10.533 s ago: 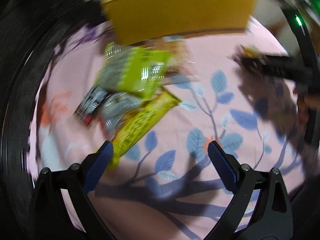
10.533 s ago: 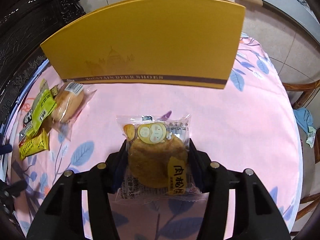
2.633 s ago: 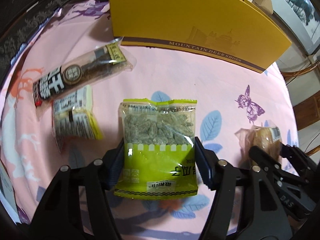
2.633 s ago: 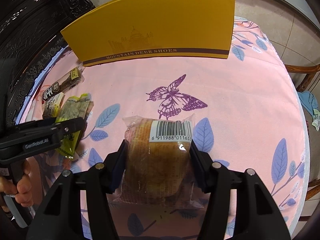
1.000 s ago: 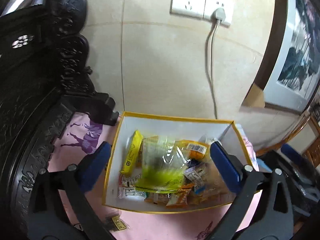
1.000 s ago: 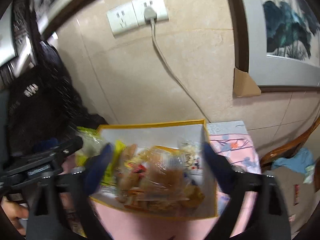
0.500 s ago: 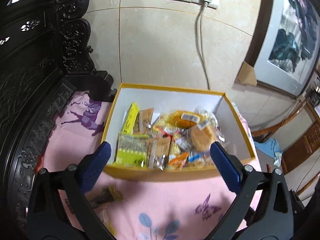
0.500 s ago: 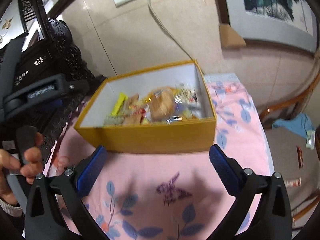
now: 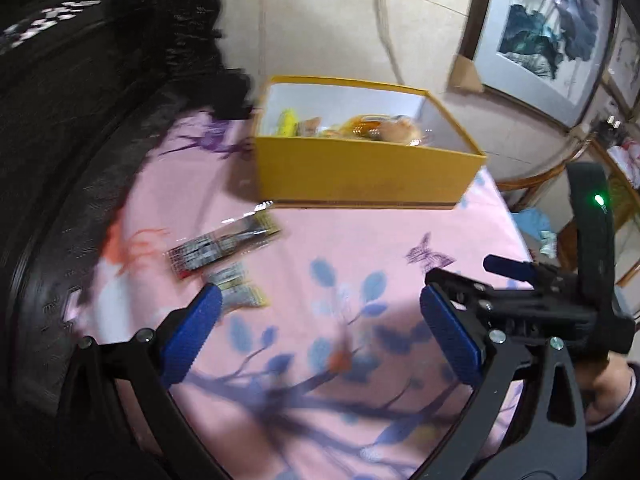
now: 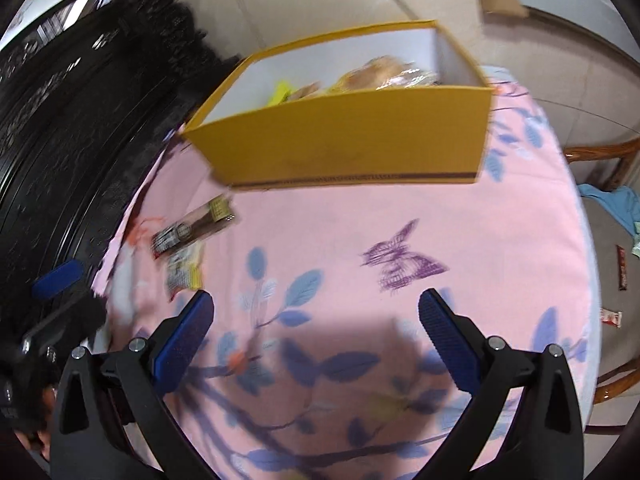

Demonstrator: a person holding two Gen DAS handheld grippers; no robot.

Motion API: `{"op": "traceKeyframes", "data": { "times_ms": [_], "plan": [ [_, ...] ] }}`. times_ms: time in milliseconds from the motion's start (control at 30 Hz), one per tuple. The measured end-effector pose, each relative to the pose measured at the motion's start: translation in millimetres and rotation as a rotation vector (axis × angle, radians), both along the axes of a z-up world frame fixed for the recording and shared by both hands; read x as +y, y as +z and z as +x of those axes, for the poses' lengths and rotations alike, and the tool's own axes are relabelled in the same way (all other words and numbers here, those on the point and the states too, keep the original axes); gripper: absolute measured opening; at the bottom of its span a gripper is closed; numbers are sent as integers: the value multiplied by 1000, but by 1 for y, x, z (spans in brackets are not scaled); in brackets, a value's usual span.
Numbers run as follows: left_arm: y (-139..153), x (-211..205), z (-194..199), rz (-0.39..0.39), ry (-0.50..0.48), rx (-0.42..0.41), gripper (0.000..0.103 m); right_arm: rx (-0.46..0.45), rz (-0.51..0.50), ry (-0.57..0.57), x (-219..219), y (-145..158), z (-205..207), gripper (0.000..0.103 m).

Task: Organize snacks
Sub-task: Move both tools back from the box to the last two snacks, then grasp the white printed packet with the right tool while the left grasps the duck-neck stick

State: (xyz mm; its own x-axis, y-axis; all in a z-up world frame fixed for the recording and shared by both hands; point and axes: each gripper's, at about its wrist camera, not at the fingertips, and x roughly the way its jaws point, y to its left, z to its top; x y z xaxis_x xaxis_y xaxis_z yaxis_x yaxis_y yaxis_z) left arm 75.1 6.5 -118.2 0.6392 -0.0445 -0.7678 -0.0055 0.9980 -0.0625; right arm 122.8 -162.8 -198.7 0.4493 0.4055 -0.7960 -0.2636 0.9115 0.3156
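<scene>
**Both grippers empty above the cloth, two packets outside the box**

The left gripper (image 9: pixel 320 336) hangs over a pink tablecloth (image 9: pixel 360 240) printed with blue leaves and a purple butterfly. Its blue-padded fingers (image 9: pixel 188 332) stand wide apart with nothing between them. The right gripper (image 10: pixel 316 340) is in the same condition: fingers spread wide, only cloth showing in the gap. In the left wrist view the right gripper's black frame comes in from the right edge, held by a hand (image 9: pixel 612 384) in a dark sleeve, with a green light on its handle.

The yellow box (image 9: pixel 360 172) sits at the far side of the table, open at the top and white inside, next to dark carved furniture (image 9: pixel 80 80). Several wrapped snacks lie in it (the view is blurred, so only a yellow-green packet (image 9: pixel 286 122) near its left wall and an orange-brown round cake (image 9: pixel 396 130) toward the right can be told apart).

Two snacks lie on the cloth outside the box, to its near left. A long dark snack bar (image 9: pixel 224 246) in clear wrap lies at a slant, near the box's front left corner but apart from it. Just beside the bar, on the nearer side, is a small yellow packet (image 9: pixel 238 288), close to the left gripper's left fingertip. The right wrist view shows the same pair, the snack bar (image 10: pixel 192 232) and the yellow packet (image 10: pixel 184 272), ahead and left of the right gripper's left finger.

A framed picture (image 9: pixel 552 28) hangs on the wall behind, and a cable runs down to the box.
</scene>
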Motion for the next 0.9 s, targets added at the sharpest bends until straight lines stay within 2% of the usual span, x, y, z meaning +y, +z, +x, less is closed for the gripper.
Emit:
{"op": "traceKeyframes", "data": {
  "times_ms": [100,200,333,467,533,700,900],
  "plan": [
    [4,23,-12,14,61,6,101,27,-25,38,39,-8,-1,102],
    [8,55,-22,-28,138,19,101,59,-86,86,84,-16,2,102],
    [12,81,-28,-65,213,8,101,52,-114,160,135,-27,13,102],
    [13,92,-28,-81,219,-2,101,22,-176,280,173,-39,24,102],
    [12,94,-26,-87,217,-3,101,38,-194,317,190,-46,33,102],
    [7,102,-26,-116,219,-8,101,107,-150,269,206,-56,51,102],
    [2,116,-18,-136,236,-2,101,136,-179,275,230,-74,52,102]
  ]
}}
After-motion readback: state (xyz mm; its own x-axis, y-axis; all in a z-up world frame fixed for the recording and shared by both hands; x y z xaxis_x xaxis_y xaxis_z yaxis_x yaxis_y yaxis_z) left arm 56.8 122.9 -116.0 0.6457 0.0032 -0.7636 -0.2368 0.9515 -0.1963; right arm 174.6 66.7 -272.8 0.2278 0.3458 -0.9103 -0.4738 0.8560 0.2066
